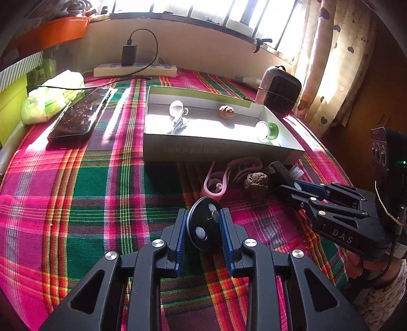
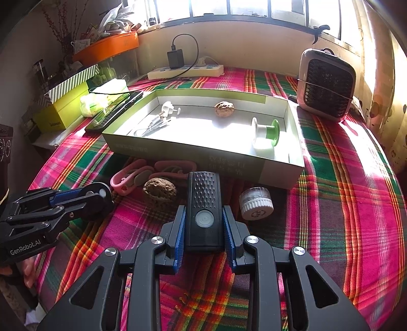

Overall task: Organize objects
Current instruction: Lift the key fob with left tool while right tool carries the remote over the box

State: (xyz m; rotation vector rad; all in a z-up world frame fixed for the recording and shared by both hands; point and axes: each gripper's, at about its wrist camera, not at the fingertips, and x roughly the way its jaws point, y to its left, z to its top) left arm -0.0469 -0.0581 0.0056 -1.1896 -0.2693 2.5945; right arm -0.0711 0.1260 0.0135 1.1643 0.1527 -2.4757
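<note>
The box [image 2: 279, 168] on the plaid cloth [image 2: 343, 203] already holds a spool [image 2: 264, 133], a walnut [image 2: 223, 108] and a cable [image 2: 152, 127]. In front of it, the right gripper [image 2: 204, 229] clamps a black remote [image 2: 203, 203] and the left gripper [image 1: 203, 229] a black disc [image 1: 203, 226]. Pink clips [image 2: 127, 180], another walnut [image 2: 159, 193] and a white jar [image 2: 255, 202] still wait outside.

A tabletop [image 2: 356, 178] covered in pink, green and red plaid cloth sits below a barred window [image 2: 254, 7] flooded with harsh sunlight. A cream wall [image 2: 254, 45] runs beneath the sill; a heart-patterned curtain [image 1: 330, 63] hangs at right.
</note>
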